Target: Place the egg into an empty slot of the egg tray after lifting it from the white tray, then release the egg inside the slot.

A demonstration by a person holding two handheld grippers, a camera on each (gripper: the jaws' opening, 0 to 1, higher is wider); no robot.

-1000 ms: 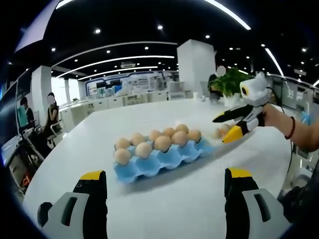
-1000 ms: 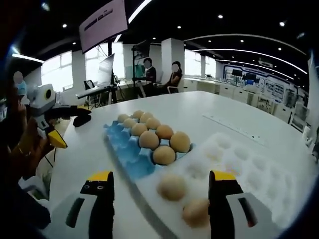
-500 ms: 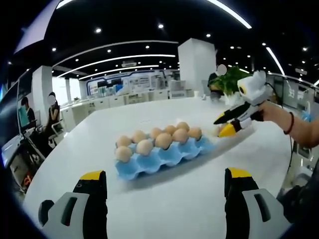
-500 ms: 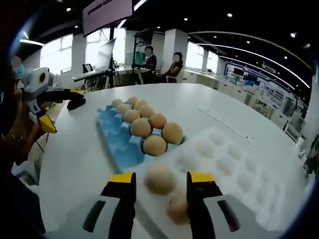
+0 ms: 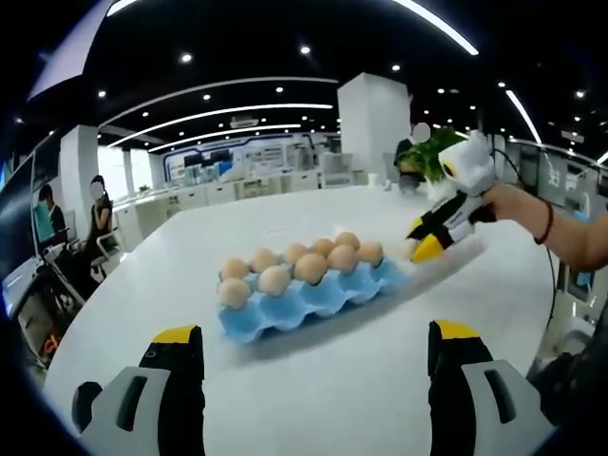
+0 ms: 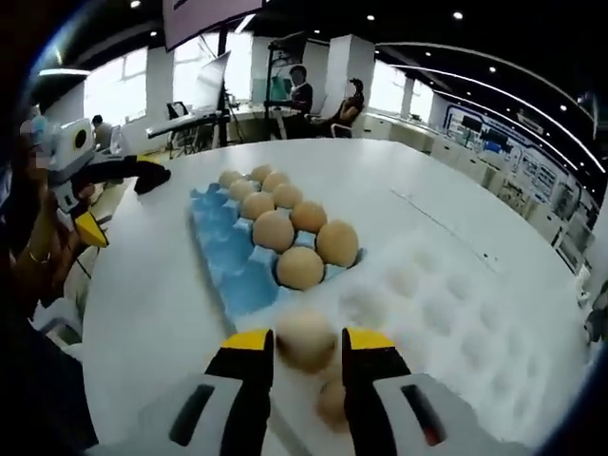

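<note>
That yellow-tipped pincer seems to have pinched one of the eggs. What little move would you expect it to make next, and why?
Probably a gentle lift straight up. The right tool has its jaws closed against the sides of a tan egg that looks to sit low on the white moulded tray. Raising it first should clear the second egg beside it before carrying it towards the empty cups of the blue egg tray.

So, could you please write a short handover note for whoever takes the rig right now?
Right tool: shut on an egg, which is over the white tray.
Left tool: open, empty, held back from the blue egg tray.
Another egg lies in the white tray. The blue tray's row nearer the left tool is empty.
Done: egg gripped.
Left: lift it, carry it to an empty blue slot, set it in, open the tool.
</note>
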